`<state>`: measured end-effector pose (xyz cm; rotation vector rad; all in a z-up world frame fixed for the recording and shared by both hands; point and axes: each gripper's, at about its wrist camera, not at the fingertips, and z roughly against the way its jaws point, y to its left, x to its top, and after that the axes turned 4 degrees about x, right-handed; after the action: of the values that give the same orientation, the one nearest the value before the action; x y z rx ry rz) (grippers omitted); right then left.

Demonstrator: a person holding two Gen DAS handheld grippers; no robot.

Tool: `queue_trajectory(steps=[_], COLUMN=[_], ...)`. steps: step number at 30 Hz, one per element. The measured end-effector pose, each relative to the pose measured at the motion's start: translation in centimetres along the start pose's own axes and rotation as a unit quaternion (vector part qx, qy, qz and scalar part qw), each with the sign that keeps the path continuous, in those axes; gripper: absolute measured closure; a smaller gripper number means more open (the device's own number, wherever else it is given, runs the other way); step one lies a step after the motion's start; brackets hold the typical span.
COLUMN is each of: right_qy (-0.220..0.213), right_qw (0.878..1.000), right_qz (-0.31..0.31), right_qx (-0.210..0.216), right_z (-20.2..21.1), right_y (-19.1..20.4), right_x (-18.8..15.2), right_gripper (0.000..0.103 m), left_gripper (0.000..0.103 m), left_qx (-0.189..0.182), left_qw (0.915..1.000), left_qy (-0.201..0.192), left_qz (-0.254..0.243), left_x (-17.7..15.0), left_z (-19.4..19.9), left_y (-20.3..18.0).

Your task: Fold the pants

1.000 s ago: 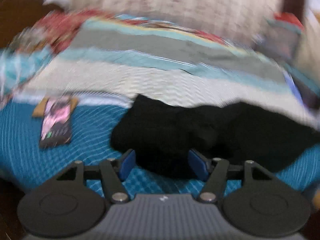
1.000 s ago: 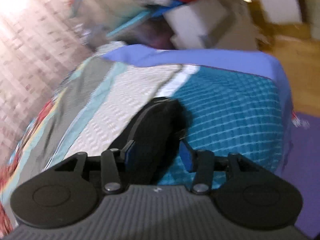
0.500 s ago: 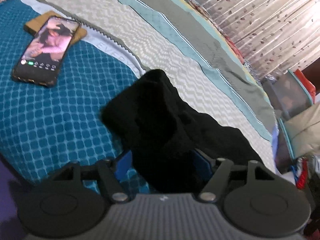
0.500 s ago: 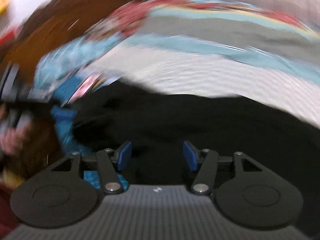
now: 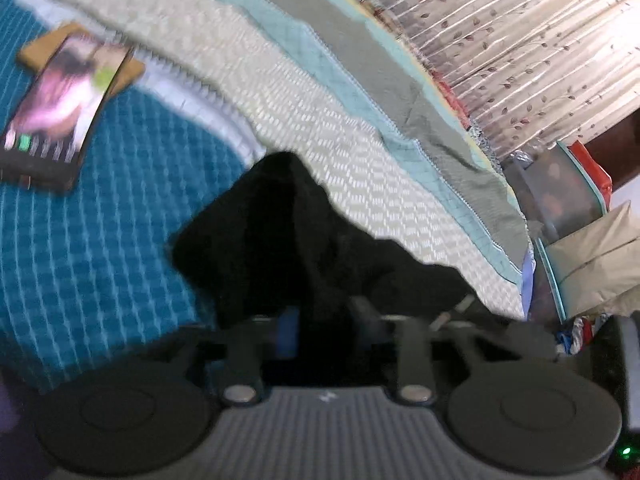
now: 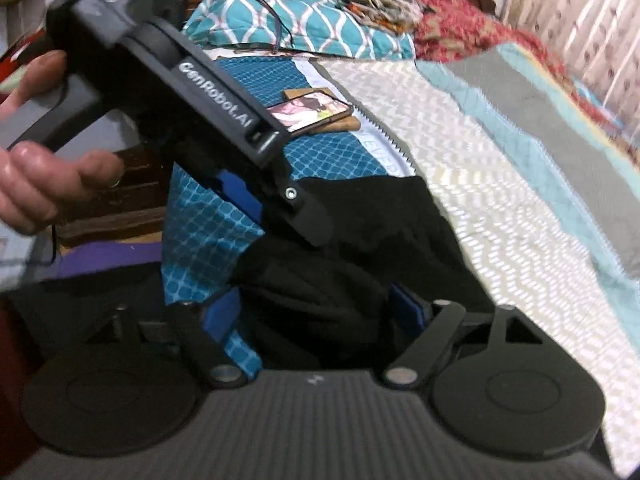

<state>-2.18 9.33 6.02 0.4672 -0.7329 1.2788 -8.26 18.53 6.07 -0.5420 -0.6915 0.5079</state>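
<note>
1. On the bed (image 6: 520,208), across the quilt's teal-checked and cream zigzag bands, our black pants (image 5: 280,248) lie bunched near the edge closest to us.
2. Our left tongs (image 5: 322,330) are closing, and the left wrist view shows their blue pads drawn in tight on a fold of the pants, with dark cloth filling the narrow gap between them.
3. Our right tongs (image 6: 312,312) stand about half open; pants cloth lies between the blue fingers (image 6: 220,314), but we see no pad pressing on it.
4. From the right wrist view, our left hand (image 6: 36,168) grips the handle of the left tongs, which slant down onto the upper part of the pants.
5. Beyond the pants, a phone (image 5: 60,120) with a lit screen rests on a small brown board (image 5: 44,46) on the teal band.
6. Patterned pillows (image 6: 304,16) sit at the wooden headboard, and a floral curtain (image 5: 520,40) hangs along the far side of the bed.
</note>
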Motion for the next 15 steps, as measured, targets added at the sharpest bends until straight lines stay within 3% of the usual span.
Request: queue_trajectory(steps=[1,3,6,8,10,12,14,15], right_qy=[0.002,-0.005,-0.066,-0.114,-0.136,-0.109,-0.033,0.008], right_qw=[1.0,1.0,0.994,0.98,0.964,0.958,0.972,0.981], right_qz=[-0.004,-0.004,0.011,0.028,0.048,0.086,0.106,0.098], right_qx=[0.001,-0.017,-0.085,-0.16,-0.222,-0.251,-0.209,-0.17], right_z=[-0.4,-0.2,1.6,2.7,2.2,-0.8,-4.7,-6.2], right_y=[-0.1,0.3,1.3,2.1,2.9,4.1,5.3,5.9], right_x=[0.1,0.4,1.0,1.3,1.0,0.0,-1.5,-2.4], right_gripper=[0.07,0.075,0.08,0.08,0.08,0.079,0.078,0.079], left_gripper=[0.088,0.089,0.088,0.088,0.087,0.086,0.083,0.082], left_qx=[-0.006,-0.02,-0.031,-0.034,-0.019,0.049,0.112,0.116], left_qw=[0.9999,0.998,0.9887,0.9836,0.9852,0.9888,0.9899,0.9908], left_qy=[-0.012,-0.055,-0.133,-0.164,-0.162,-0.135,-0.086,-0.07], left_qz=[-0.007,-0.024,-0.061,-0.068,-0.053,-0.041,-0.019,-0.003], left_x=[0.6,1.8,3.0,3.2,2.9,1.9,0.6,-0.2], left_z=[0.5,1.8,4.1,4.7,3.8,1.6,-0.5,-0.8], left_y=[-0.4,-1.3,-2.8,-2.8,-1.5,0.4,2.5,3.6])
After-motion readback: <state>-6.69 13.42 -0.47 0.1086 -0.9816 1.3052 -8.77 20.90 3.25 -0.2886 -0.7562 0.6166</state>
